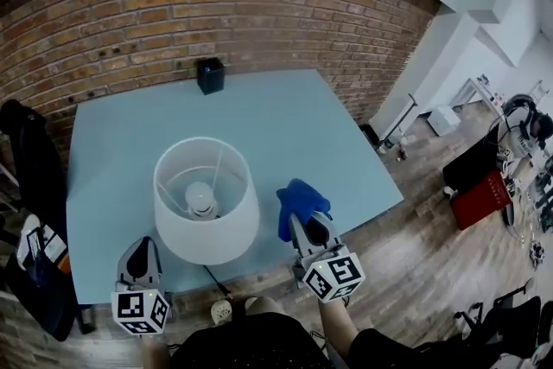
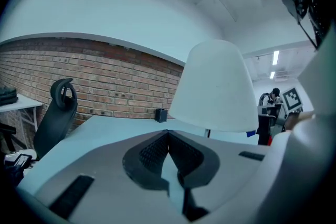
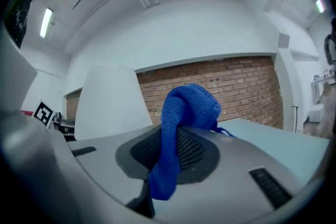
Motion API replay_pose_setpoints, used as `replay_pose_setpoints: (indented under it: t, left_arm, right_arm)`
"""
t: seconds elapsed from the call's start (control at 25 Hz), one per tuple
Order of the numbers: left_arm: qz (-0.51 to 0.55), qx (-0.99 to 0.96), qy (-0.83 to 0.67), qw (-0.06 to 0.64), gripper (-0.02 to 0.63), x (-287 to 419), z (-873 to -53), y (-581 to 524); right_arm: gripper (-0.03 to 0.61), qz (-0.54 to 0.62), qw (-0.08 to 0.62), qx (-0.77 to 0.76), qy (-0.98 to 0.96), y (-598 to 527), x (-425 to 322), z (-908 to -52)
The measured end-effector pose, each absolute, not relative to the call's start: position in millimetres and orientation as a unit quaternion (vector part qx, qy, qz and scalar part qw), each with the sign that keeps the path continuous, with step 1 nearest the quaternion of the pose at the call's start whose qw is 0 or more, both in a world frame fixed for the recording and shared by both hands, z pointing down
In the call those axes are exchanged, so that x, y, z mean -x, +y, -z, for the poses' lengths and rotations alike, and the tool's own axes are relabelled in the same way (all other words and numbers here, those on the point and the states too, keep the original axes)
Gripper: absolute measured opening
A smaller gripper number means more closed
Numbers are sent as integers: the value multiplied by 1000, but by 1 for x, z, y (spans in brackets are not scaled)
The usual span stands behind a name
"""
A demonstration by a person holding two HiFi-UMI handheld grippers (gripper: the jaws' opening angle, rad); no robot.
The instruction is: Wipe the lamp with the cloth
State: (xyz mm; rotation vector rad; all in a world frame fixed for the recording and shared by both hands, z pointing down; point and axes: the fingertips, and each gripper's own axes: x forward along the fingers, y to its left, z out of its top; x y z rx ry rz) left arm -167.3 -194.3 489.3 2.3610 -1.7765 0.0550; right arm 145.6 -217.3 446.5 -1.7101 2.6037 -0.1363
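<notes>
A lamp with a white conical shade (image 1: 206, 201) stands near the front of the light blue table (image 1: 285, 121); its bulb shows inside from above. The shade (image 2: 212, 89) fills the middle of the left gripper view and shows as a pale shade (image 3: 107, 102) at the left of the right gripper view. My right gripper (image 1: 302, 220) is shut on a blue cloth (image 1: 298, 201), just right of the shade and apart from it. The cloth (image 3: 181, 128) hangs folded out of the jaws. My left gripper (image 1: 143, 259) sits below-left of the shade, shut with nothing in it (image 2: 168, 136).
A small black box (image 1: 210, 75) stands at the table's far edge by the brick wall. A black office chair (image 2: 55, 113) and a bag (image 1: 34, 255) sit to the left. The lamp's cord (image 1: 212, 279) runs off the front edge. Desks and clutter lie far right.
</notes>
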Motion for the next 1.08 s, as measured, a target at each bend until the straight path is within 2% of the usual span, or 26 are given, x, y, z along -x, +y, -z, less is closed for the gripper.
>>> replay_pose_setpoints:
  t: [0.12, 0.64, 1.08]
  left_arm:
    - [-16, -798, -597, 87, 9, 165, -486, -192]
    - [-15, -800, -592, 93, 8, 164, -491, -182]
    - [-22, -804, -587, 92, 8, 161, -490, -184]
  right_arm:
    - [61, 5, -17, 574, 819, -208, -148, -441]
    - [61, -11, -27, 584, 811, -196, -143, -437]
    - [61, 22, 4, 572, 820, -201, -135, -438]
